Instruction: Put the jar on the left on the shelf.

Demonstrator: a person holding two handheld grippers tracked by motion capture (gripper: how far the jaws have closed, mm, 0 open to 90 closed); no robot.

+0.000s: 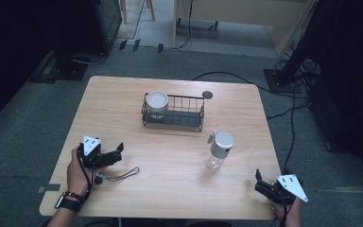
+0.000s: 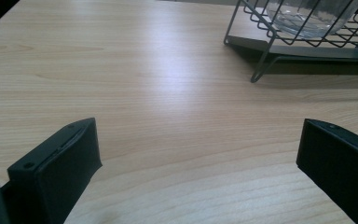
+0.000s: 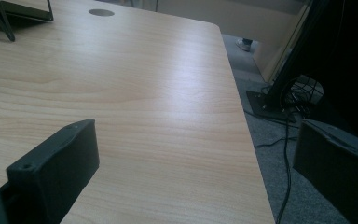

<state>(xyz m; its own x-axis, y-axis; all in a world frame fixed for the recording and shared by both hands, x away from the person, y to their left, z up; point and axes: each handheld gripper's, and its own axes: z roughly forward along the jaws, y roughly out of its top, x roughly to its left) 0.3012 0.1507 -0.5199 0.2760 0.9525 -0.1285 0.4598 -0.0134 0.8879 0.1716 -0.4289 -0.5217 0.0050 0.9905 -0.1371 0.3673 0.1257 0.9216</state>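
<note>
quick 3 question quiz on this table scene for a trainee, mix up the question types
1. True or false: the left gripper holds the jar with the silver lid.
2. Where does the white-lidded jar stand? A in the wire basket's left end; B on bare table; C between the right gripper's jaws.
3. Fill in: both grippers' jaws stand ____.

Key: 1 false, it stands alone on the table. 2 A. 3 open.

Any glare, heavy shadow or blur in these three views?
High view: dim, dark corners, table evenly lit, slightly soft. Left gripper view: pale sheen on the wood, dark shadow under the wire basket. Right gripper view: similar sheen mid-table, dark upper right; the near jaws look soft.
</note>
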